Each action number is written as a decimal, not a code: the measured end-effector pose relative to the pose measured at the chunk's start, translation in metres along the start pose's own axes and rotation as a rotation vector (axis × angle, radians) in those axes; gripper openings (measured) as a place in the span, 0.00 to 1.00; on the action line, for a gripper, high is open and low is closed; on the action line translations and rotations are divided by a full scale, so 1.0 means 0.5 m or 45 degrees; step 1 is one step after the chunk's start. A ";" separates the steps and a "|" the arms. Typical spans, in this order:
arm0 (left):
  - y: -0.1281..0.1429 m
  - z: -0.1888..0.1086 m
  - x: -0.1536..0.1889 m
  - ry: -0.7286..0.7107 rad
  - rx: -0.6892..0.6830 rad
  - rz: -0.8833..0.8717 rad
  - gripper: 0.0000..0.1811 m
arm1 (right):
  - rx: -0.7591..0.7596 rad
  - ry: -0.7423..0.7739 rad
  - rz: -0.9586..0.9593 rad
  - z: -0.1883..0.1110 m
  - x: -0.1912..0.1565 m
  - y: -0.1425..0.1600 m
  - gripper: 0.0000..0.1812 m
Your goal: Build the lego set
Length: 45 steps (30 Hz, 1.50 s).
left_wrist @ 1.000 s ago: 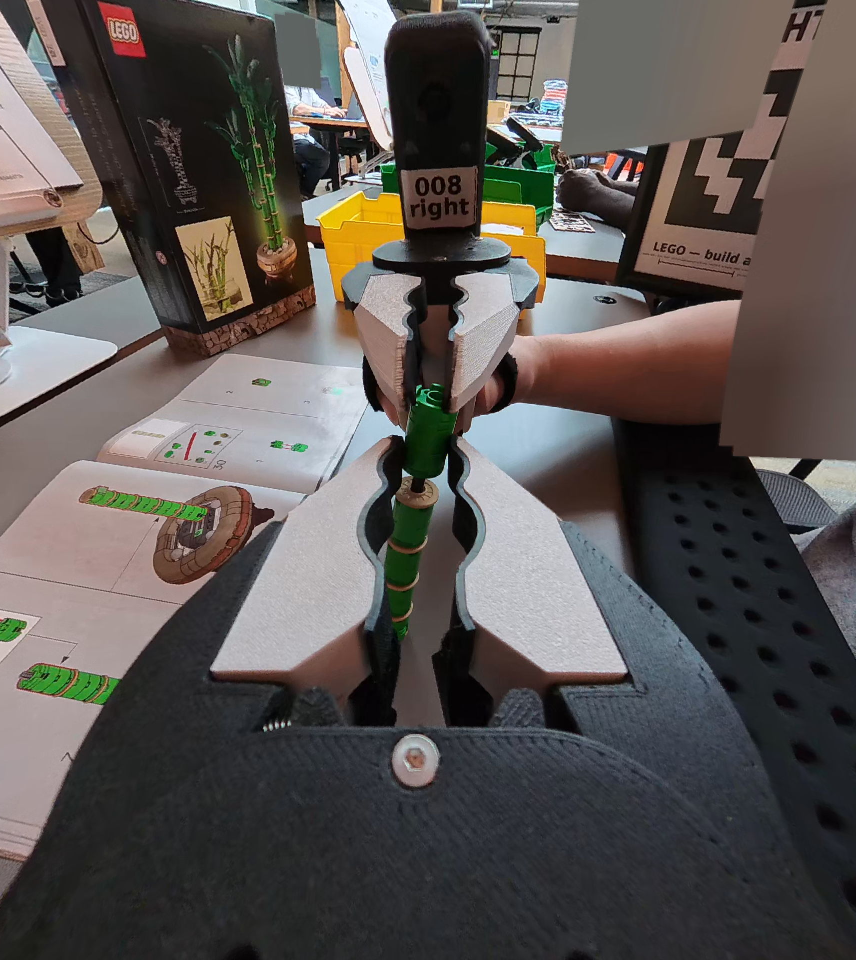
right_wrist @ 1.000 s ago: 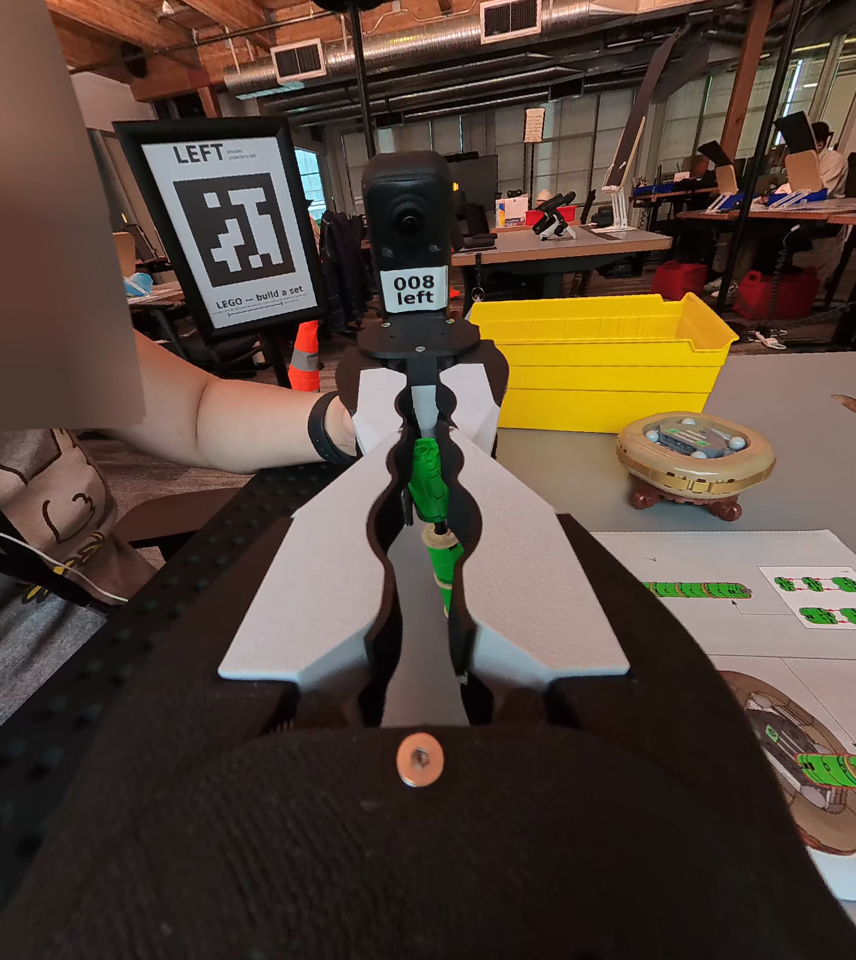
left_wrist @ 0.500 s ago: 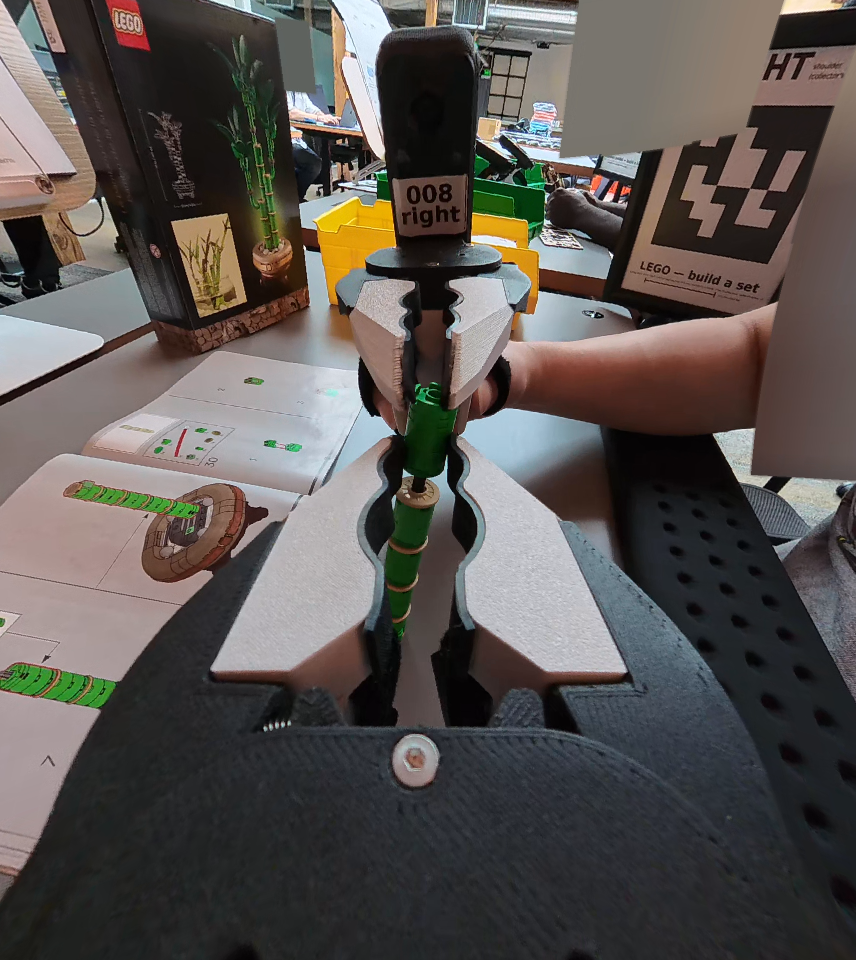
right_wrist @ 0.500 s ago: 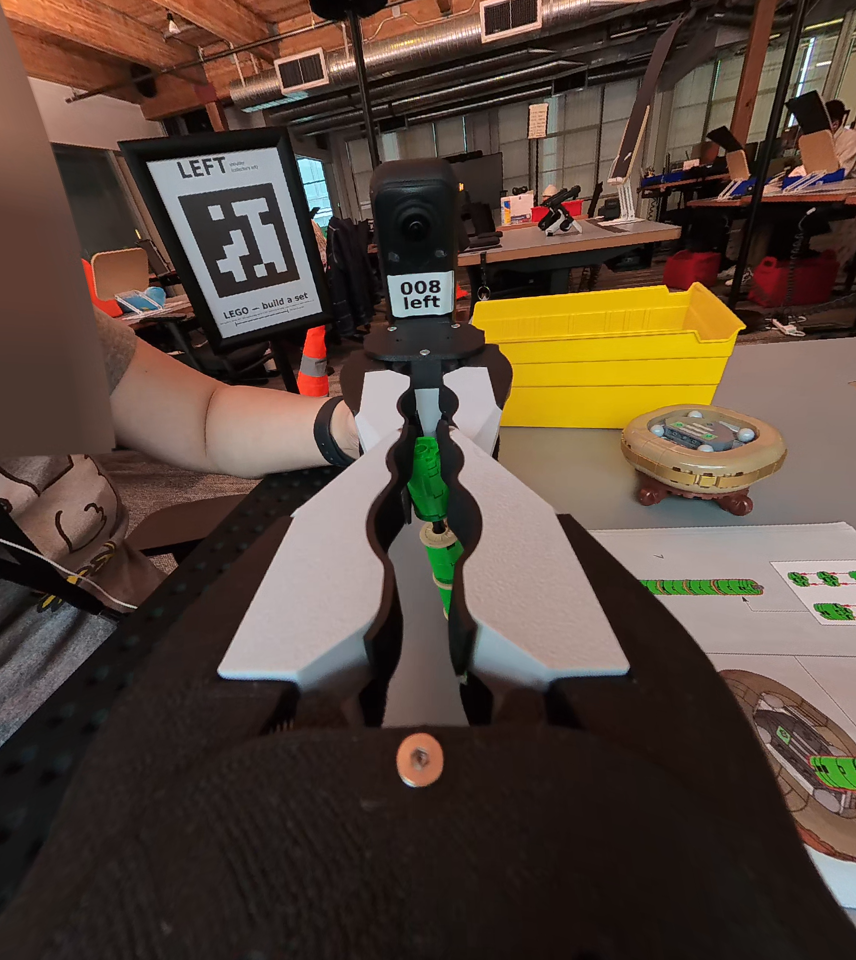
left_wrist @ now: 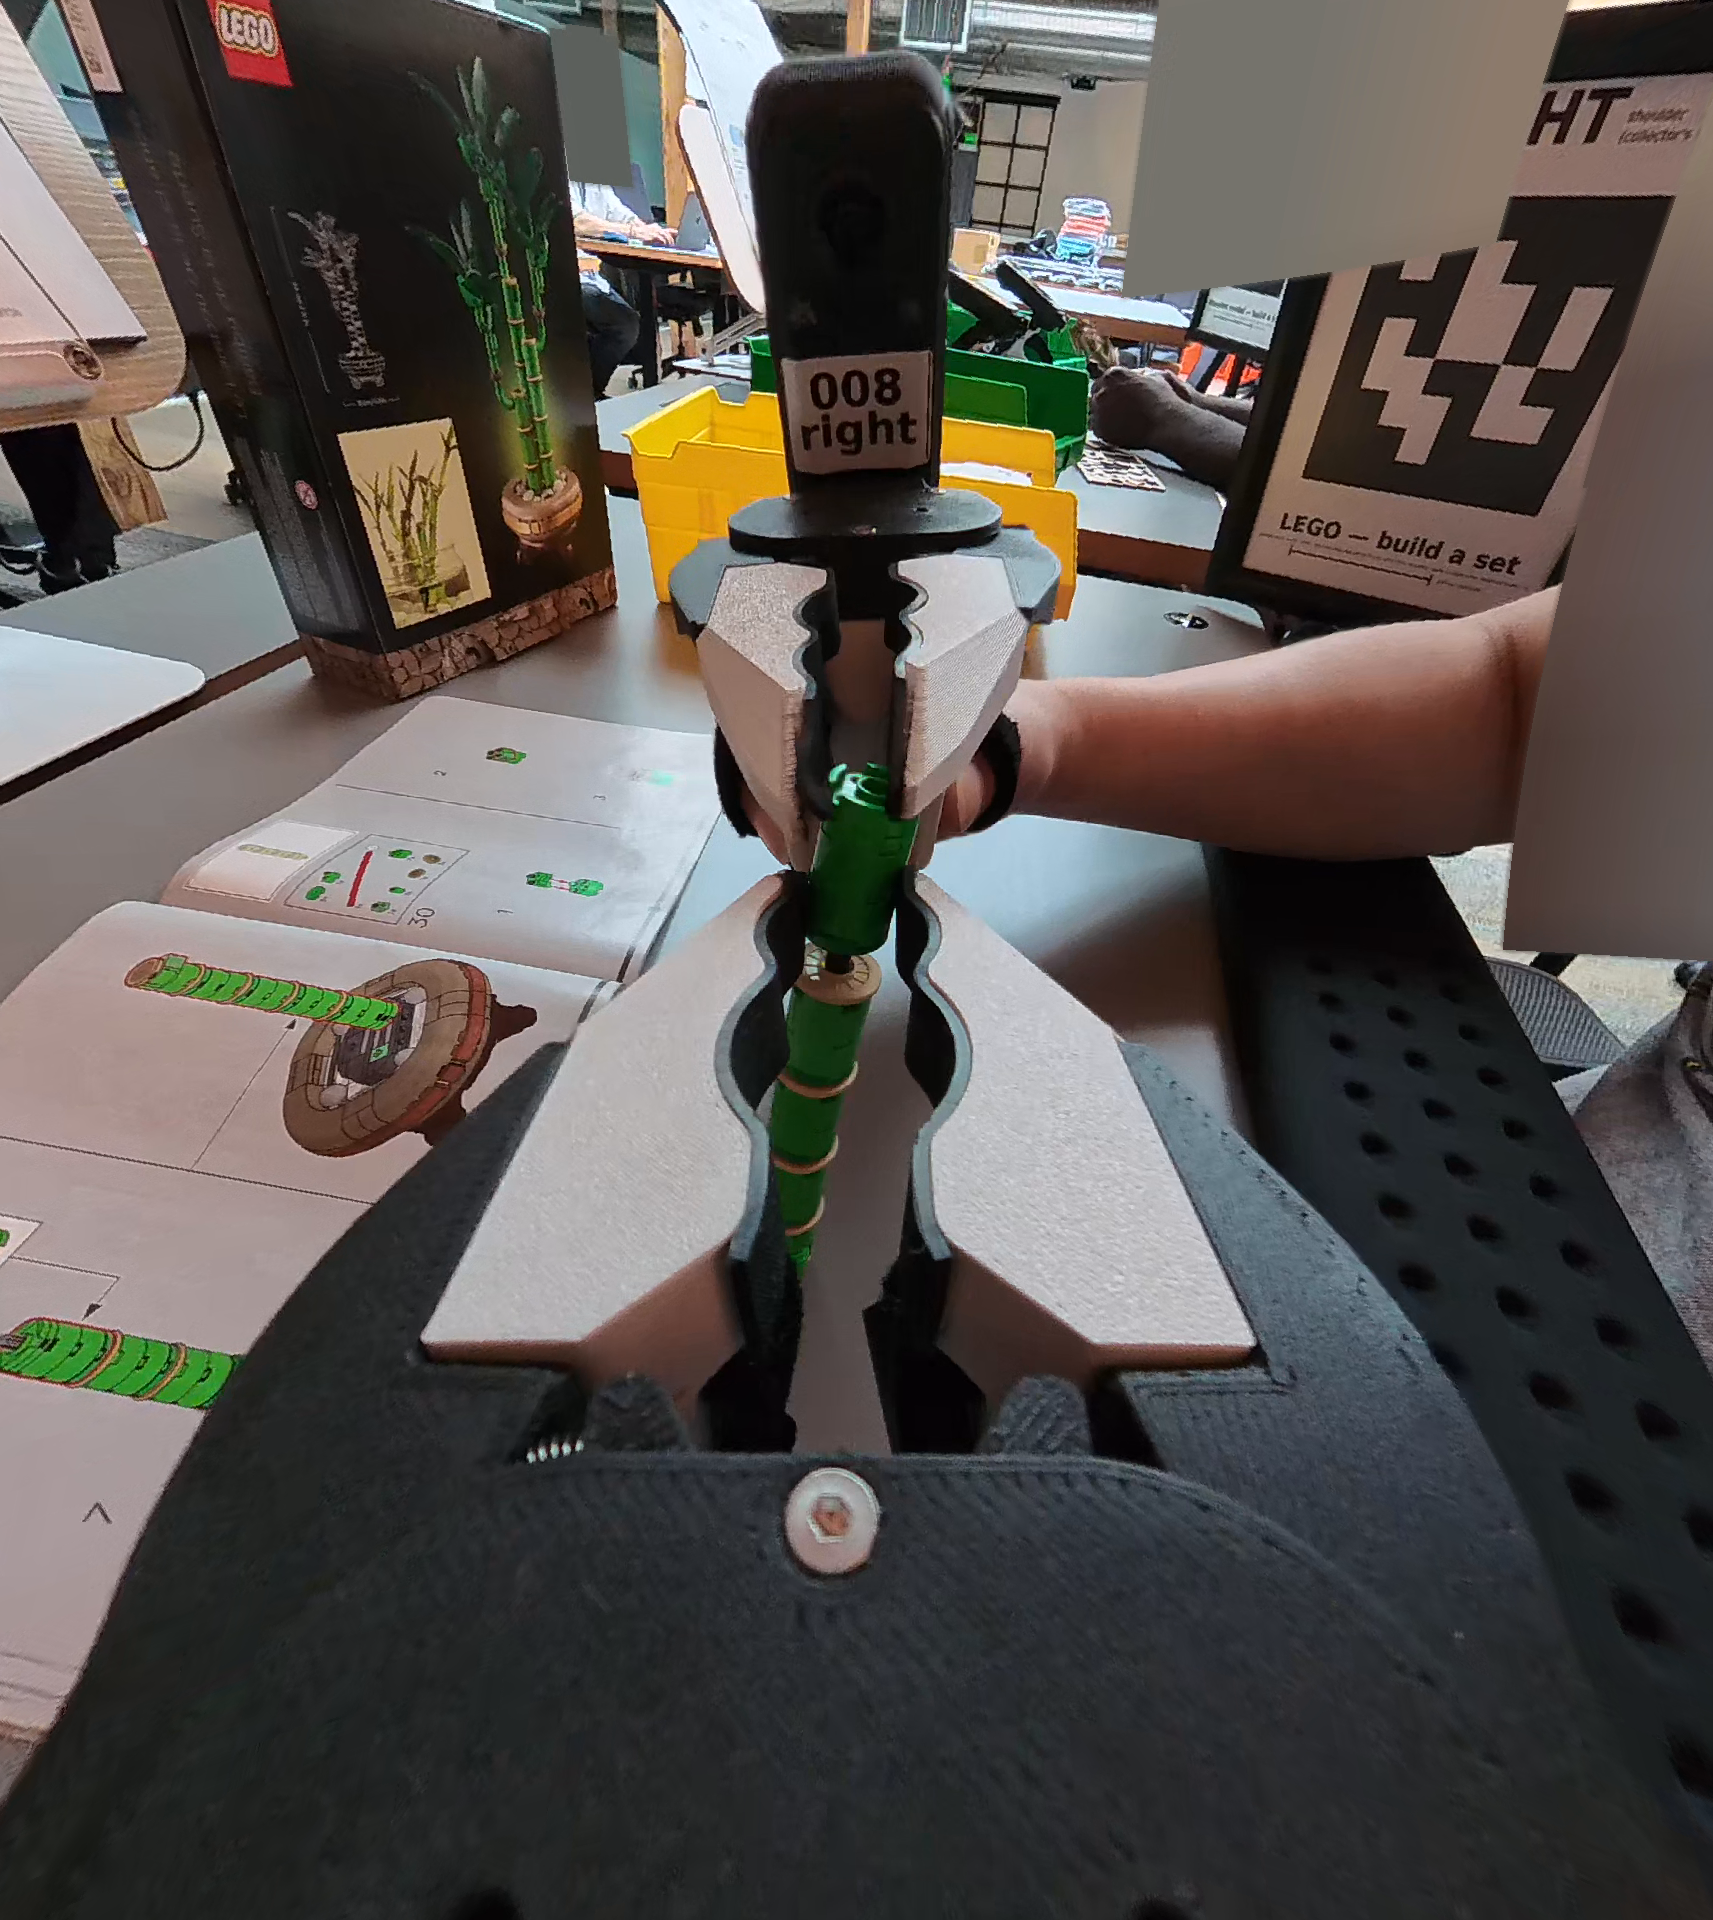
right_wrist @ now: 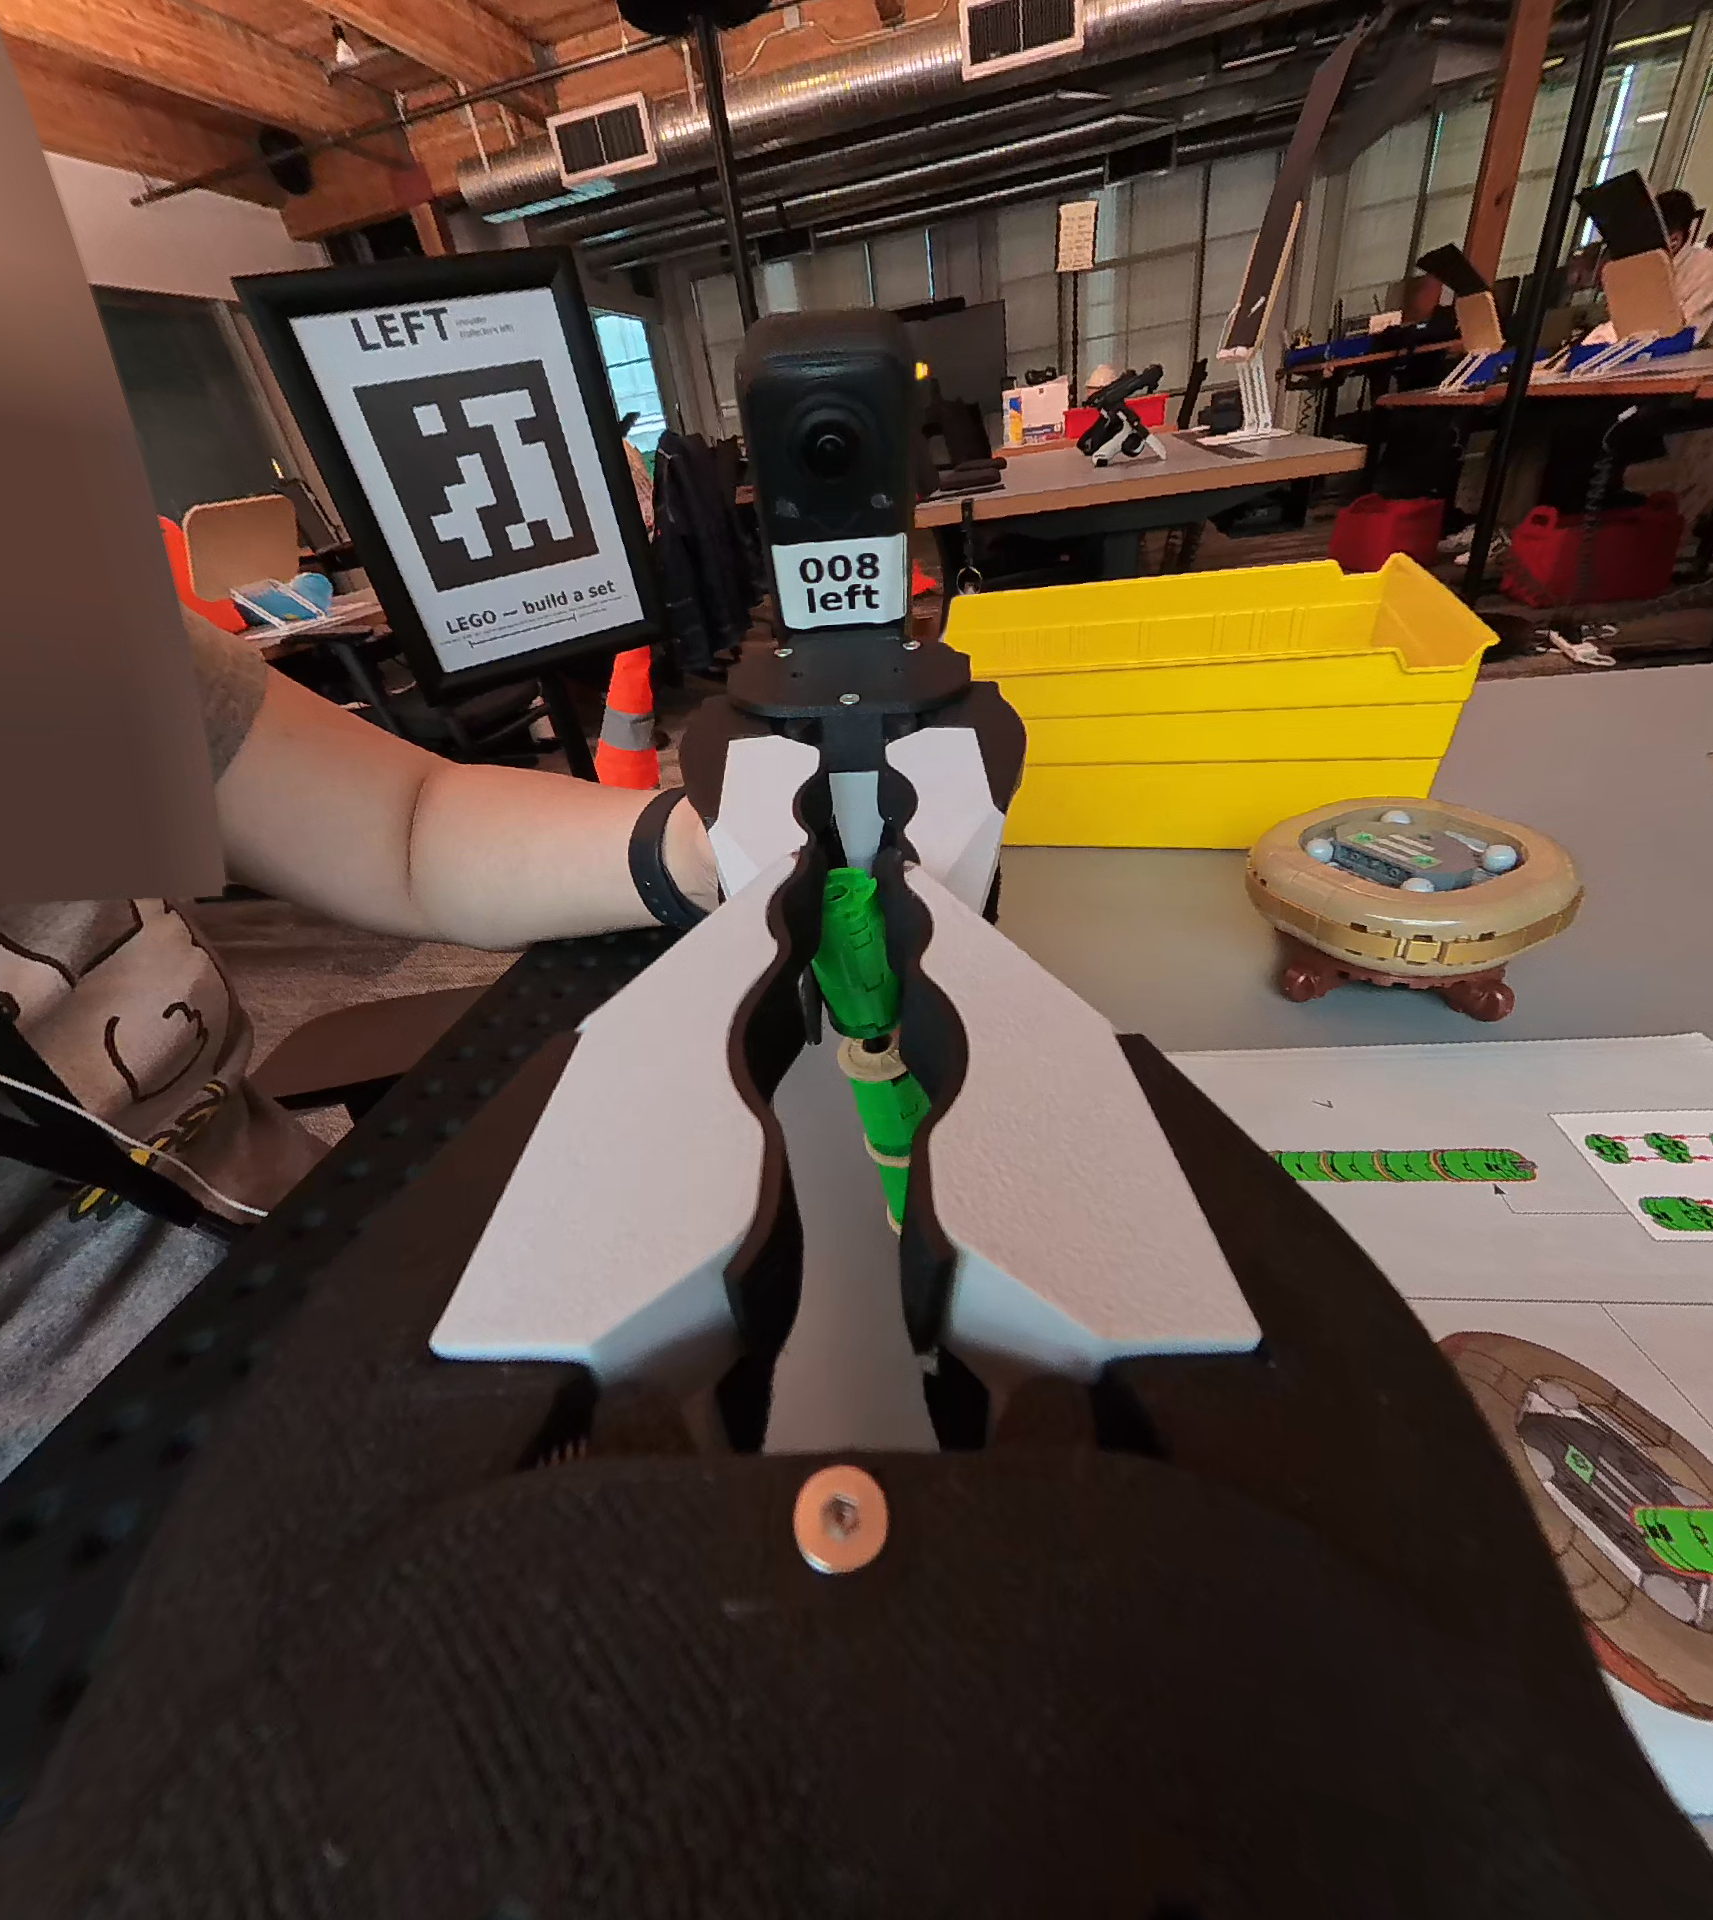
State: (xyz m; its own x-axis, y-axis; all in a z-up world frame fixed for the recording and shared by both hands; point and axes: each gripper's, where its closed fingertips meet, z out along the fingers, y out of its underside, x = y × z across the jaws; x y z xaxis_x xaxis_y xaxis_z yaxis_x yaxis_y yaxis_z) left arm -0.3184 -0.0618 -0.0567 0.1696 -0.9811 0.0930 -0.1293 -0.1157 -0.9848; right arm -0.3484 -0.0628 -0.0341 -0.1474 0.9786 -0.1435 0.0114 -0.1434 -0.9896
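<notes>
My left gripper (left_wrist: 852, 894) is shut on a green bamboo stalk (left_wrist: 805, 1112) with tan rings that runs back between its fingers. My right gripper (left_wrist: 854, 805) faces it tip to tip, shut on a short green segment (left_wrist: 857, 862). A short piece of black axle shows between the segment and the stalk's tan end ring. In the right wrist view the right gripper (right_wrist: 852, 873) holds the segment (right_wrist: 852, 945) above the ringed stalk (right_wrist: 888, 1117), with the left gripper (right_wrist: 857, 831) just behind. The tan round pot base (right_wrist: 1413, 894) stands on the table to the right.
An open instruction booklet (left_wrist: 208, 1039) lies on the grey table (right_wrist: 1662, 810). A yellow bin (right_wrist: 1216, 717) stands behind the pot base, the set's box (left_wrist: 395, 332) at the far left. Framed marker signs (right_wrist: 478, 478) and a black perforated board (left_wrist: 1454, 1143) are near the person's arm (left_wrist: 1247, 748). The tan round pot base (right_wrist: 1413, 894) is about equally far from each gripper, around 20 centimetres.
Both grippers keep their hold and stay tip to tip. The pair has drifted slightly, so the background shifts a little. The gap between segment and stalk looks the same.
</notes>
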 end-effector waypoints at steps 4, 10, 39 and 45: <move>-0.001 -0.001 -0.005 -0.003 0.004 -0.005 0.09 | 0.005 0.013 -0.001 0.001 0.006 -0.003 0.08; 0.000 -0.002 -0.005 -0.005 0.014 -0.009 0.09 | 0.009 0.014 0.011 0.002 0.005 -0.004 0.07; -0.002 0.000 -0.008 -0.029 0.021 -0.006 0.09 | 0.008 0.089 -0.056 0.004 0.006 -0.001 0.09; -0.001 0.001 -0.008 -0.023 0.033 -0.016 0.09 | 0.019 0.073 -0.033 0.004 0.006 0.002 0.09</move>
State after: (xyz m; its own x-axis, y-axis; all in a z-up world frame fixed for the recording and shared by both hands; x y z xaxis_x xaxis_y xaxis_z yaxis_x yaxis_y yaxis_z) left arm -0.3186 -0.0577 -0.0565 0.1883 -0.9767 0.1026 -0.1016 -0.1233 -0.9872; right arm -0.3506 -0.0604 -0.0355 -0.0904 0.9889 -0.1182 -0.0063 -0.1193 -0.9928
